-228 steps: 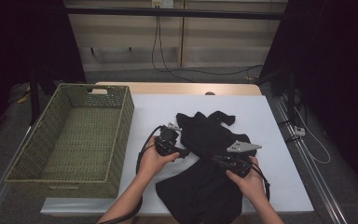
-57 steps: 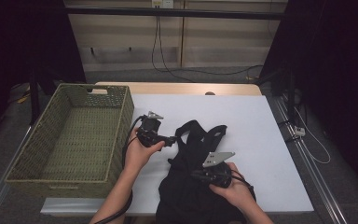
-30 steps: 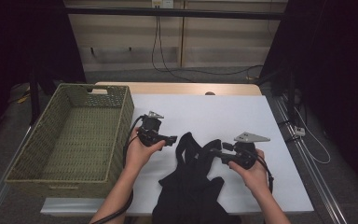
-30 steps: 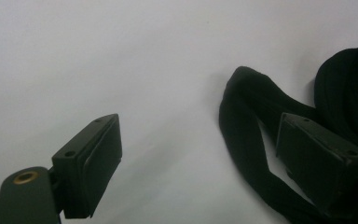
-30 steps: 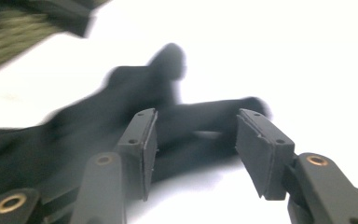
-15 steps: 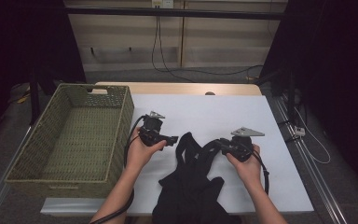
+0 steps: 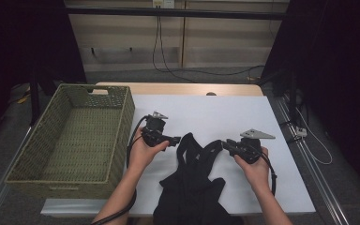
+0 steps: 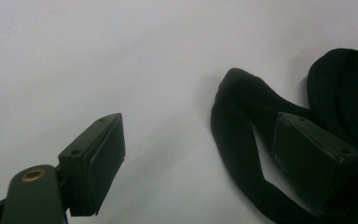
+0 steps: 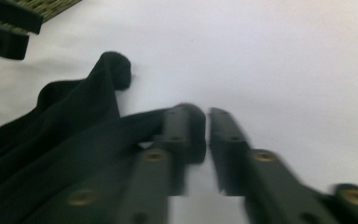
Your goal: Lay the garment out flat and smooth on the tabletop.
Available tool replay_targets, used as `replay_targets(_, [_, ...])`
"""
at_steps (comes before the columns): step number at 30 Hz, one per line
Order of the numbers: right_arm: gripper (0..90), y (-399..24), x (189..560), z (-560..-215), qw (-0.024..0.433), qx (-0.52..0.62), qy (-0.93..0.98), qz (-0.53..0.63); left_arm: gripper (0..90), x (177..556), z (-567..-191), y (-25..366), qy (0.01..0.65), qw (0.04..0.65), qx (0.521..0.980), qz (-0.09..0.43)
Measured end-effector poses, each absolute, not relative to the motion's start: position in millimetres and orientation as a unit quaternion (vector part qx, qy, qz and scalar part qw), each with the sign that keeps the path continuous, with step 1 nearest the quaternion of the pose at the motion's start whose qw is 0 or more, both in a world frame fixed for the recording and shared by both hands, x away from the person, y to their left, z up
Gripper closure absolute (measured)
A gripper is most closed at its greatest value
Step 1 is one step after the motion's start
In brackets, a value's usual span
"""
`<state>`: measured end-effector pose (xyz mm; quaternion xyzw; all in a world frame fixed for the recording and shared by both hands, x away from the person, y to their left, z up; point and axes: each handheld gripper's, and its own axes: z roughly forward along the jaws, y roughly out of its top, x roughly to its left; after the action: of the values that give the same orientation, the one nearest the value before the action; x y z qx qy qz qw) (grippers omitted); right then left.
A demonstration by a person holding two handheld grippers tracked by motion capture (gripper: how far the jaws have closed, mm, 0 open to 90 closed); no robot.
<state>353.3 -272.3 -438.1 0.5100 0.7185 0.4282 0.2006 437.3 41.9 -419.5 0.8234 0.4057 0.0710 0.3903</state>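
A black strappy garment lies on the white table, its two straps pointing away from me. My left gripper rests at the left strap. In the left gripper view its jaws stand wide open, and the strap lies by the right one. My right gripper is at the tip of the right strap. Its jaws have closed in and just eased apart a little. A thin pale slit shows between them, and the cloth lies against the left jaw and over its tip.
A woven green basket stands at the table's left, close to my left hand. In the right gripper view the left gripper shows at top left. Cables run along the table's right edge. The garment's lower part hangs over the near edge.
The bunched garment now lies spread with its straps apart. My right hand left the garment's body, swung out right, then came in to the right strap. The left hand has held still lately.
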Motion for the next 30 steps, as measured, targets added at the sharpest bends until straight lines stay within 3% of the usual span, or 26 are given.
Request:
replay_targets(3, [65.0,-263,356,-437,0.202,0.502,0.724,0.427,17.2,438,-419,42,0.402,0.386,0.828,0.066])
replay_targets(7, [66.3,-257,364,-443,0.199,0.508,0.728,0.415,17.2,438,-421,42,0.404,0.385,0.827,0.069])
replay_targets(8, [71.5,-258,365,-445,0.195,0.511,0.729,0.412,17.2,438,-421,42,0.403,0.384,0.828,0.069])
replay_targets(9, [83.5,-258,365,-446,0.192,0.507,0.732,0.414,17.2,438,-421,42,0.403,0.385,0.827,0.069])
replay_targets(10, [87.8,-259,364,-446,0.190,0.502,0.733,0.417,17.2,438,-421,42,0.402,0.385,0.828,0.069])
replay_targets(14, [89.2,-265,359,-443,0.194,0.489,0.733,0.430,17.2,438,-420,42,0.405,0.387,0.825,0.071])
replay_targets(24, [87.6,-317,350,-451,0.194,0.522,0.703,0.444,17.2,437,-418,42,0.404,0.389,0.825,0.069])
replay_targets(25, [86.2,-320,350,-453,0.204,0.527,0.707,0.426,17.2,437,-418,42,0.404,0.389,0.825,0.068])
replay_targets(27, [74.4,-325,350,-457,0.203,0.544,0.701,0.414,17.2,437,-419,42,0.404,0.388,0.825,0.069])
replay_targets(30, [74.0,-326,349,-456,0.220,0.549,0.702,0.397,17.2,438,-419,42,0.404,0.388,0.825,0.069])
